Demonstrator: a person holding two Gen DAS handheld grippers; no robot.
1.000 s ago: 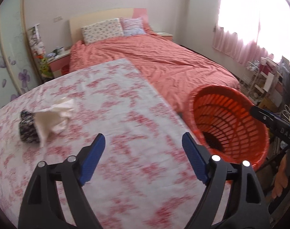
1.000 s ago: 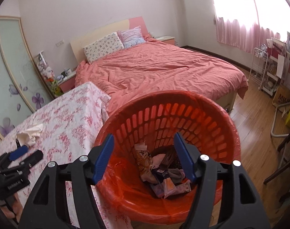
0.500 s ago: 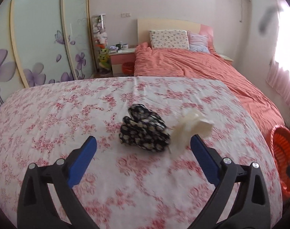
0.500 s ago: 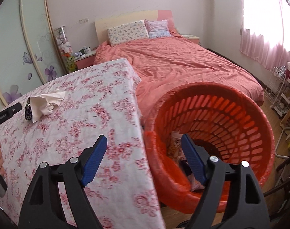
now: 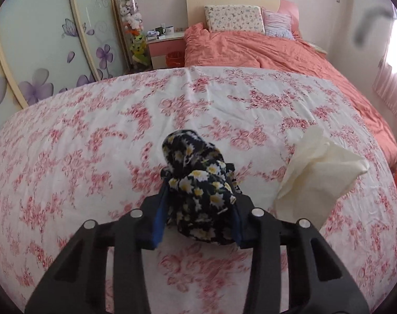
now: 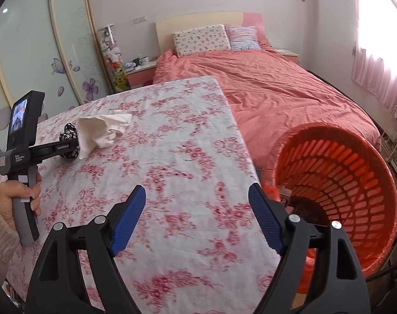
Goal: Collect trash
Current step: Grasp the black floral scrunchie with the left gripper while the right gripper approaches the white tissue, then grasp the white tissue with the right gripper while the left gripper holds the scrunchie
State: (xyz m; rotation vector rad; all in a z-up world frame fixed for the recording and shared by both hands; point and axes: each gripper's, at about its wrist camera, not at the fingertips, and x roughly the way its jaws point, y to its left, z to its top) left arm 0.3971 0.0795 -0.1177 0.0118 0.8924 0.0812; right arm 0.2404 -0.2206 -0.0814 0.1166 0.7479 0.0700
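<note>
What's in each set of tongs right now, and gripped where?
Left tongs: black daisy-print fabric bundle, pinched across its near end. Right tongs: open, nothing held.

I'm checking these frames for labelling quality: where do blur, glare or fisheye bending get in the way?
Left wrist view: the tablecloth print is smeared by motion, the daisy-print cloth stays fairly sharp, and a dark smudge floats top right. Right wrist view: the window is blown out, the wardrobe doors bow, and the basket stretches.

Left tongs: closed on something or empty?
Closed: the left tongs have just closed, blue pads pressing the black daisy-print fabric bundle.
</note>
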